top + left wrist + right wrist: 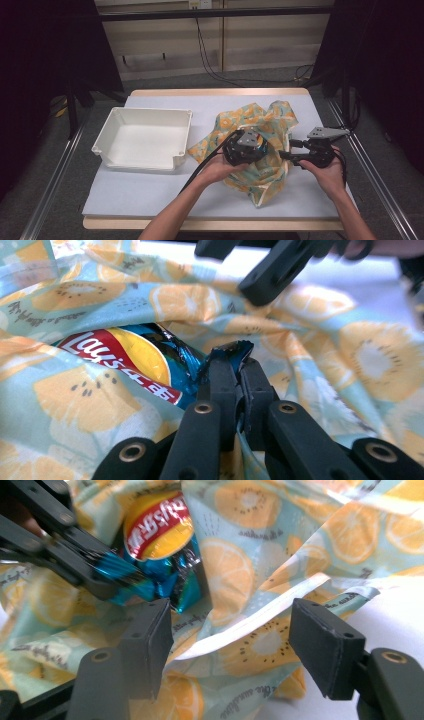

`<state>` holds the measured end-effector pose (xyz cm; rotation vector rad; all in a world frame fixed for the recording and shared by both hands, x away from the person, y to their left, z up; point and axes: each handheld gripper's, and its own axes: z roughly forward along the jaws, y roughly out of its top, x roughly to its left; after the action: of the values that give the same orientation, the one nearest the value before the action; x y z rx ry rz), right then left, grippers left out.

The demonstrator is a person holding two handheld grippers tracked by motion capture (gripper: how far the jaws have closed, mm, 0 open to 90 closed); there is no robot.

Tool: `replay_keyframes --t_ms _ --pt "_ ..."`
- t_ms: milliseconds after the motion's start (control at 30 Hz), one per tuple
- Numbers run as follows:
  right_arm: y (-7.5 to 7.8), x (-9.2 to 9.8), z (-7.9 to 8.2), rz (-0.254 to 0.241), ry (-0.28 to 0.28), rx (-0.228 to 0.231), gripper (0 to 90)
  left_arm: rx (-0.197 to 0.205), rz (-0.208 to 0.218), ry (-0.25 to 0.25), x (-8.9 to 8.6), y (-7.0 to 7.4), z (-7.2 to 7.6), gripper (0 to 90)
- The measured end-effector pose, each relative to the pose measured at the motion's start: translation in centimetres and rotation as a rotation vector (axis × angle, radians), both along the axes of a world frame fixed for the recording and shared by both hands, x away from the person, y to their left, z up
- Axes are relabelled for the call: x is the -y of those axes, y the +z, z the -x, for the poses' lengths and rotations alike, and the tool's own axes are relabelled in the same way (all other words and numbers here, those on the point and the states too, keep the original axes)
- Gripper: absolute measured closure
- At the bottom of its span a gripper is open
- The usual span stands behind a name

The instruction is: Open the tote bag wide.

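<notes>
A table [150,190] is spread with a fruit-print cloth [260,120] beside a white bin [142,137]. Amid its folds, a chip bag [145,365] is pinched at its crimped edge by the left gripper [237,372]; the right gripper [230,645] is held wide around a cloth edge.

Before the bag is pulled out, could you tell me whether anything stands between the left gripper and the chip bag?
Nothing does: the left gripper is already shut on the chip bag at its crimped edge. The fruit-print cloth bag lies loosely around it.

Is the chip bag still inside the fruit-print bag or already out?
Still mostly inside: the chip bag lies in the fruit-print bag's opening, with the left tongs shut on its crimped end.
</notes>
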<state>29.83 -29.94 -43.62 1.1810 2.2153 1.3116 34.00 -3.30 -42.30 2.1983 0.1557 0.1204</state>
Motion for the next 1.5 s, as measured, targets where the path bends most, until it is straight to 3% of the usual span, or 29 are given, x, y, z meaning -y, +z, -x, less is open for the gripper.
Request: replay_keyframes --t_ms 267,733,800,967,1200,1500 --pt "0.6 -0.8 -0.7 0.003 0.013 0.017 34.3 -0.012 0.078 -0.007 -1.1 1.3 0.5 87.0" --pt "1.3 -2.7 -2.8 0.011 0.028 0.036 37.1 -0.010 0.116 -0.027 -2.4 2.4 1.4 87.2" --pt "1.4 -2.7 -3.0 0.009 0.025 0.034 41.2 -0.014 0.123 -0.032 -2.6 2.3 1.4 87.3" --pt "1.1 -2.7 -3.7 0.003 0.032 0.026 64.3 -0.008 0.120 -0.035 -2.8 2.2 1.7 87.4" --pt "1.2 -2.4 -4.1 -0.029 0.040 0.030 80.0 -0.006 0.140 -0.031 -3.2 2.2 2.0 87.4" --pt "1.2 -2.2 -4.6 -0.044 0.040 0.034 85.2 -0.020 0.175 -0.028 -4.1 2.5 2.1 87.4"
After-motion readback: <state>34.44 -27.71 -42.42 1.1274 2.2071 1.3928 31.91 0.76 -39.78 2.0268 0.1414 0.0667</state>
